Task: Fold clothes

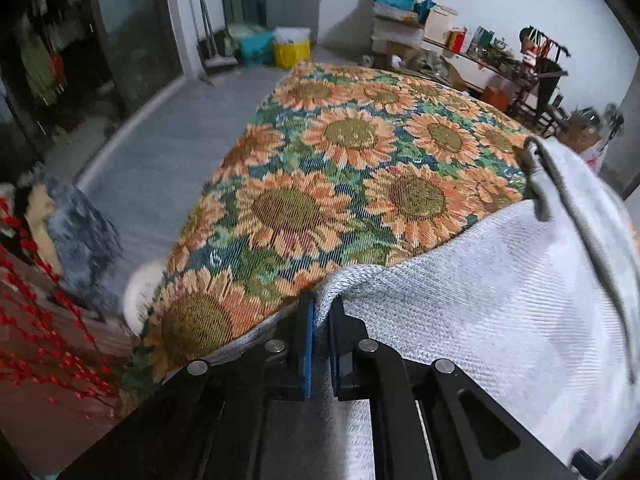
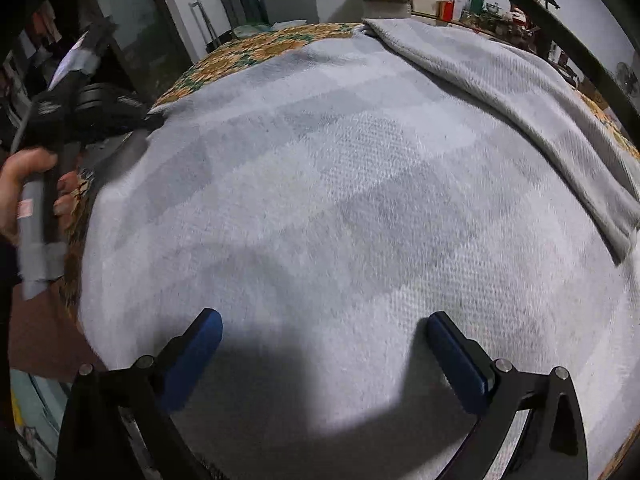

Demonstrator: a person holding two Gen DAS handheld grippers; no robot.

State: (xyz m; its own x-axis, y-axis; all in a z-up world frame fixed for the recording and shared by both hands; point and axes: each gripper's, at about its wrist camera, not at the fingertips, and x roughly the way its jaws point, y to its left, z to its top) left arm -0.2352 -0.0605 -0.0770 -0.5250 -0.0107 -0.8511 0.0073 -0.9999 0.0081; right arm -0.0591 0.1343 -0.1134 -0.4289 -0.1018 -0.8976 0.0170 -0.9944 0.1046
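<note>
We are folding a big pale grey knitted top (image 2: 340,184). It lies spread out on the desk, on top of a sunflower cloth (image 1: 344,168) that covers the desk. In the right wrist view one sleeve (image 2: 520,108) is laid across the top's far right part. In the left wrist view a grey cord (image 1: 576,216) hangs over the raised part of the top.

Our left tool (image 1: 321,312) is squeezed nearly shut, and it pinches the edge of the top between its blue pads. That edge is lifted a little off the sunflower cloth. Our right tool (image 2: 324,328) is spread wide and holds nothing. It hangs just above the middle of the top, and its shadow falls on the knit.

We think the top is soft and floppy. It will bend and droop where we lift it, and it cannot break. It looks thick and fuzzy, so it is likely a bit heavy for cloth, and it should not slip out of the pads.

The best place to grab is an edge or a corner, like the one the left tool has. We think the right tool should take the near edge, well apart from the left tool, so the fold stays straight. The loose cord could catch on a tool, so we should watch it.
</note>
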